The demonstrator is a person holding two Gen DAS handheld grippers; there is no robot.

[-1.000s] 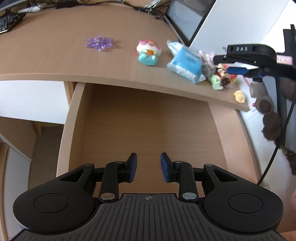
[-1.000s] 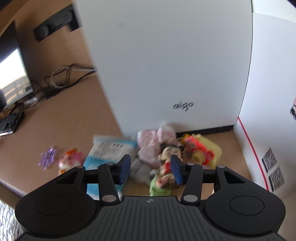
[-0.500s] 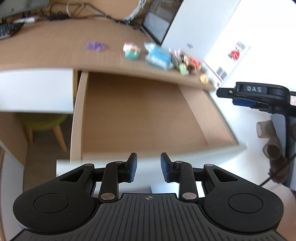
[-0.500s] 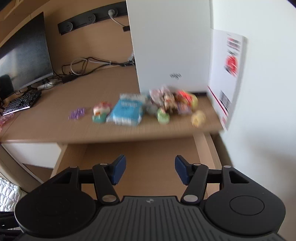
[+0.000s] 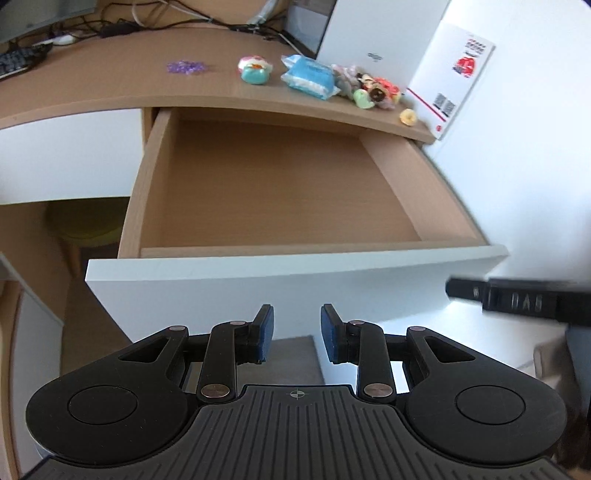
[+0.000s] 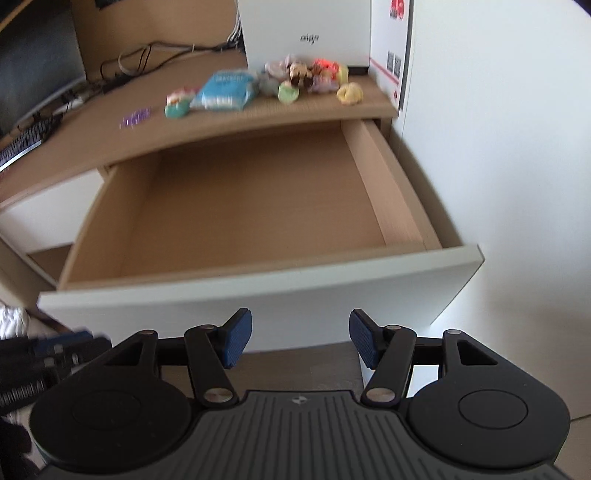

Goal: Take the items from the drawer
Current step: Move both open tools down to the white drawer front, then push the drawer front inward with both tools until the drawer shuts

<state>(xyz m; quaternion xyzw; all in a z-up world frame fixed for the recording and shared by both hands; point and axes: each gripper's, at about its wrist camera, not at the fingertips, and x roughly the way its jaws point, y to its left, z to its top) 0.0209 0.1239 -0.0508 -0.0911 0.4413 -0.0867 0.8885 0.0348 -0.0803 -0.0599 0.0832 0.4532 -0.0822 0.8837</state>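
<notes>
Wooden worktop (image 5: 110, 85) and white wall fill the far side of both views, and below the worktop's edge the drawer (image 5: 280, 251) stands pulled fully out, ahead of and below both claws. A second ago the left claw (image 5: 293, 334) hung right over the drawer's inside and the right claw (image 6: 301, 339) was up among the toys by the white box (image 6: 306, 29); now both have pulled back to the near side of the drawer's white front panel, which lies just beyond their fingertips. The right claw's jaws stand wider than they did then, with nothing between them, and it is released. The left claw keeps its narrower gap and also holds nothing.

That retreat, with an empty drawer, suggests the taking-out is finished, or nearly so. Its bare wood floor shows no item in either view, though the strip tucked under the worktop is in shadow.

What was likely taken out sits on the worktop, well beyond the claws: a purple scatter (image 5: 186, 67), a pink and teal toy (image 5: 255, 70), a blue packet (image 5: 310, 76), a heap of small plush toys (image 5: 369, 90) and a yellow ring-shaped piece (image 5: 408, 117) near the edge.
</notes>
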